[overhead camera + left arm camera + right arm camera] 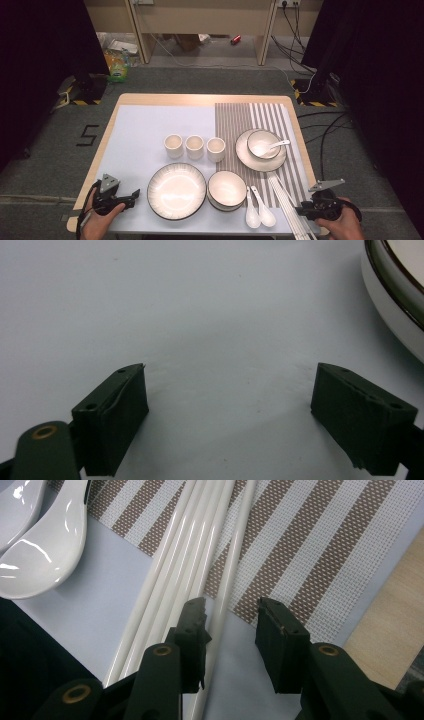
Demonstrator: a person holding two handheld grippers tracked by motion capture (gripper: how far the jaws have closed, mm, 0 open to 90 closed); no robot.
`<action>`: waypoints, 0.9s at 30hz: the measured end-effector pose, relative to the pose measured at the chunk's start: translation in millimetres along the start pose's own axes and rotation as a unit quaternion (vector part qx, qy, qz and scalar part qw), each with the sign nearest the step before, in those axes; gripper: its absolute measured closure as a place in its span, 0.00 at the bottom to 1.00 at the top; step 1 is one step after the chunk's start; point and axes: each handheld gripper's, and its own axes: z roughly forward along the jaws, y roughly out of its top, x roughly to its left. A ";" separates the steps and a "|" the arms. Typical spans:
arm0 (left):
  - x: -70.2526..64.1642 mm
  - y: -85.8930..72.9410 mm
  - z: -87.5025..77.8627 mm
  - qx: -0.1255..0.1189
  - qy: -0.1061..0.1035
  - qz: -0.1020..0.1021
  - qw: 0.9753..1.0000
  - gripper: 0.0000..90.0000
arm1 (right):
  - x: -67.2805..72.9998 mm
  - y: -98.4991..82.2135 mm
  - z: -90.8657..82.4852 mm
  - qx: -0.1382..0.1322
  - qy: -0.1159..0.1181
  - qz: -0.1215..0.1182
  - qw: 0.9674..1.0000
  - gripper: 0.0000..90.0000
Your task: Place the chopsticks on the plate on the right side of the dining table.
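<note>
Beside the spoons (45,540), right tool (231,611) straddling one unlabelled white chopstick (226,575), pads apart

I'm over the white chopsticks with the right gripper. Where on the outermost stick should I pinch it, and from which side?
Grip the outermost chopstick on its near end, coming straight down from above with the right gripper. That stick already lies between the open jaws, slightly apart from the bundled chopsticks, so one jaw probably fits in the gap. It lies flat on the table, so pinch across its width.
</note>
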 end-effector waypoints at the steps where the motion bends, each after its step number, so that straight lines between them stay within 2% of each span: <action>1: 0.0 0.0 0.0 0.000 0.000 0.000 1.000 0.16 | 0.0 0.0 0.0 0.000 0.000 0.000 1.000 0.72; 4: -0.3 0.0 0.2 -0.001 0.000 -0.001 1.000 0.16 | -0.8 4.0 0.2 0.015 0.002 0.002 1.000 0.74; 5: -0.5 -0.1 0.3 -0.003 0.000 -0.003 1.000 0.16 | -2.4 5.2 0.8 0.015 0.002 -0.007 1.000 0.74; 6: -0.4 -0.1 0.3 -0.002 0.000 -0.003 1.000 0.16 | -2.0 7.5 0.7 0.025 0.000 -0.002 1.000 0.75; 13: -0.4 0.2 -0.4 0.001 -0.002 -0.002 1.000 0.16 | -3.0 11.1 1.3 0.037 0.002 0.010 0.999 0.78; 17: -0.1 0.2 -0.5 0.002 -0.002 -0.001 1.000 0.16 | -3.7 16.1 1.6 0.057 -0.001 0.021 0.998 0.83; 22: -0.3 0.2 -0.3 0.001 -0.002 -0.002 1.000 0.16 | -5.4 23.2 3.2 0.083 -0.005 0.019 0.996 0.89; 27: -0.8 -0.1 0.0 -0.002 0.001 -0.001 1.000 0.16 | -8.3 25.3 3.9 0.088 -0.004 0.022 0.996 0.90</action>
